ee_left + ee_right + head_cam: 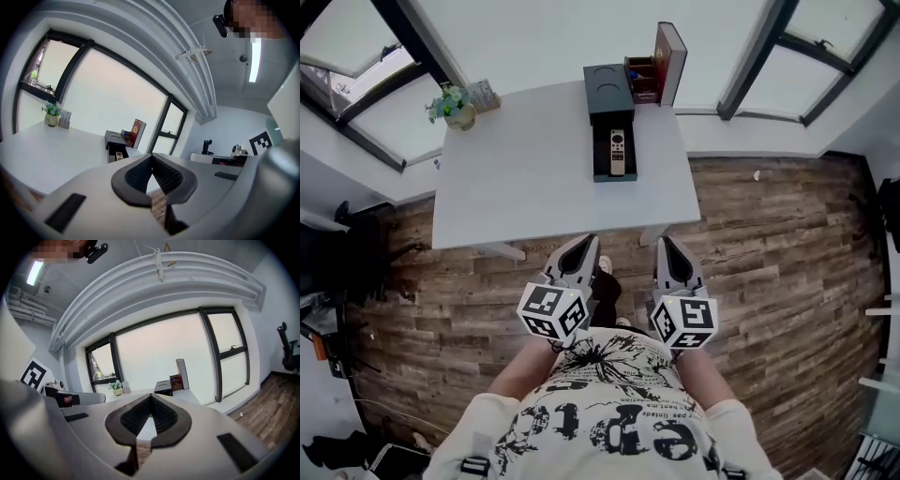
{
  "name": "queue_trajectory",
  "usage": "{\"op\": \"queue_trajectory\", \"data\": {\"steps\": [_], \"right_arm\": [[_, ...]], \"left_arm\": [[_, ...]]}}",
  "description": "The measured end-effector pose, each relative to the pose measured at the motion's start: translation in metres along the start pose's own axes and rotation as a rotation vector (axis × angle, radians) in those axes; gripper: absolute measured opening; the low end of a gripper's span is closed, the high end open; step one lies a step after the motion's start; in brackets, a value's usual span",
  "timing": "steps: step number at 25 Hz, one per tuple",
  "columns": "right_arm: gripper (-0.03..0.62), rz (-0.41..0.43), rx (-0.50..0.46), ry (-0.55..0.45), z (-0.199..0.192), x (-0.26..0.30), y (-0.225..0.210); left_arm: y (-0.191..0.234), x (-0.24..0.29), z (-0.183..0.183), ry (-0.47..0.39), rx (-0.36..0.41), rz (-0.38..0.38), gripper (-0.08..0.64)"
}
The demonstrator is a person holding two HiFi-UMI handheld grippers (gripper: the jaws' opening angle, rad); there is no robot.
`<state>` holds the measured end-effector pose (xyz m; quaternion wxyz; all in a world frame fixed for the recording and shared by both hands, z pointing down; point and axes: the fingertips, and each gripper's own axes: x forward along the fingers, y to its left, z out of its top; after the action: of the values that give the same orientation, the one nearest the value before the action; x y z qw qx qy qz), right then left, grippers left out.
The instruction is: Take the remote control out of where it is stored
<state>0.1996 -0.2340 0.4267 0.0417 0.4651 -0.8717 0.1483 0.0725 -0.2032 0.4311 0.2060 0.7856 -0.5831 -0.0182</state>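
Head view puts the remote control [617, 153] face up in a shallow drawer [599, 161] that stands open at the front of a black box [607, 89], toward the far side of the white table [534, 187]. A book [671, 49] stands upright just beside the box, and a potted plant [455, 105] sits well apart at the table's far left corner.

Both tools are held low near the person's body, short of the table edge and well away from the drawer. The left hand-held gripper [589, 240] is clenched, its ribbed pads meeting at the tip with nothing between them, and the right hand-held gripper [666, 240] is clenched and empty too. From the left gripper view the remote [119, 155] shows small in the open drawer.

The step in hand looks like the reach, and nothing is grasped yet. To do it well, I would spread one set of jaws before arriving. The remote should be approached from above along its length and pinched across its narrow width near the middle, so it lifts level. The drawer walls sit close to its sides, so the pads need to drop straight in without catching the rim. The other tool could rest on the box to stop it sliding or tipping toward the book.
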Motion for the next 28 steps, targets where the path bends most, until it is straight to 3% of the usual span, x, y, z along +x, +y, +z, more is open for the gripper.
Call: {"op": "queue_trajectory", "data": {"steps": [5, 9, 13, 19, 25, 28], "right_arm": [[0.002, -0.043, -0.031, 0.025, 0.015, 0.044, -0.034], [0.002, -0.097, -0.037, 0.045, 0.028, 0.090, -0.067], [0.002, -0.082, -0.022, 0.092, 0.031, 0.146, -0.067], [0.002, -0.113, -0.056, 0.136, 0.042, 0.209, -0.077], [0.002, -0.123, -0.045, 0.218, 0.024, 0.237, -0.104], [0.002, -0.083, -0.048, 0.250, 0.016, 0.256, -0.116]], "left_arm": [[0.014, 0.071, 0.020, 0.007, -0.032, -0.053, 0.009], [0.035, 0.127, 0.038, 0.019, 0.000, -0.083, 0.009], [0.071, 0.170, 0.055, 0.054, 0.025, -0.091, 0.009], [0.134, 0.216, 0.073, 0.089, 0.016, -0.047, 0.009], [0.163, 0.242, 0.051, 0.145, -0.046, 0.043, 0.009], [0.172, 0.254, 0.043, 0.157, -0.054, 0.100, 0.009]]}}
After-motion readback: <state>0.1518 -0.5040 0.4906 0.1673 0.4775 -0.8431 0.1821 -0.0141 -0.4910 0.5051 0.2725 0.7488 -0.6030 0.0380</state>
